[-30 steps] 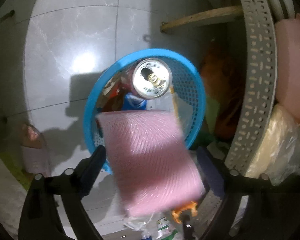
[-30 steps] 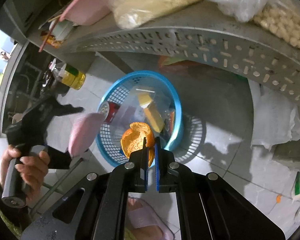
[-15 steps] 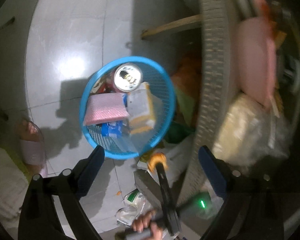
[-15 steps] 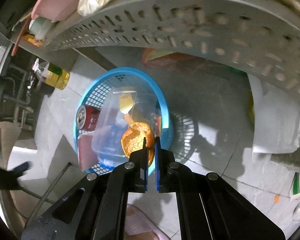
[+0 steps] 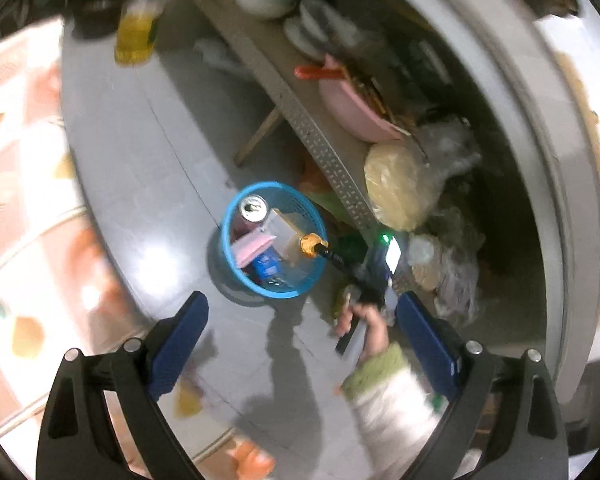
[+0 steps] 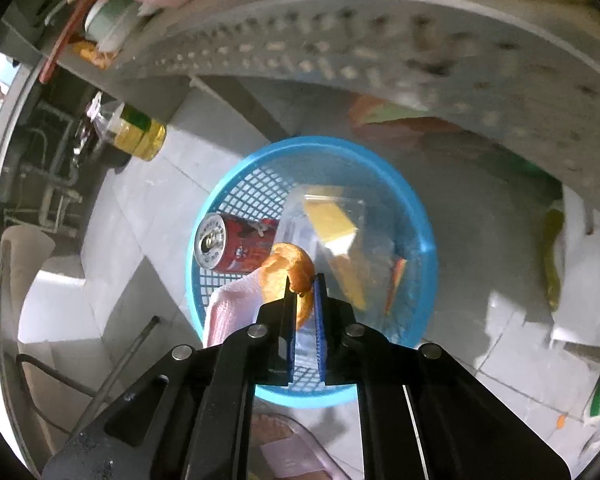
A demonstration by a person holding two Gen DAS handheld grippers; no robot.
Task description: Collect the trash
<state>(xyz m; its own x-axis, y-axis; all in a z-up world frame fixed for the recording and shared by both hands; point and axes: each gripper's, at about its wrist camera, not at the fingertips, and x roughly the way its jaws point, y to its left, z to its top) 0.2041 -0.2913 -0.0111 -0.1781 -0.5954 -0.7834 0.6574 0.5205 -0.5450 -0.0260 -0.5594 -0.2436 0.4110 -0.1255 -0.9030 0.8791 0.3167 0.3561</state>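
A blue mesh basket point(image 6: 428, 240) point(image 5: 230, 220) stands on the grey tile floor. It holds a red can point(image 6: 236, 246) point(image 5: 254, 208), a pink pad point(image 6: 232, 308) point(image 5: 250, 248) and a clear plastic box with a yellow piece point(image 6: 332, 224). My right gripper point(image 6: 303, 280) hangs over the basket. Its jaws are opening, and an orange peel point(image 6: 288, 268) point(image 5: 310, 244) still sits at the tips against the left pad. My left gripper point(image 5: 300, 340) is wide open and empty, high above the floor, looking down on the basket and the hand point(image 5: 366, 324) holding the right gripper.
A grey perforated shelf point(image 6: 340, 52) point(image 5: 332, 160) overhangs the basket, loaded with a pink bowl point(image 5: 352, 108), dishes and plastic bags point(image 5: 396, 184). An oil bottle point(image 6: 140, 132) point(image 5: 136, 36) stands on the floor. White paper point(image 6: 580, 280) and a slipper point(image 6: 296, 452) lie near the basket.
The pink pad left my left gripper and landed in the basket; that gripper then rose far up and rolled. My right gripper moved over the basket and its jaws parted slightly.
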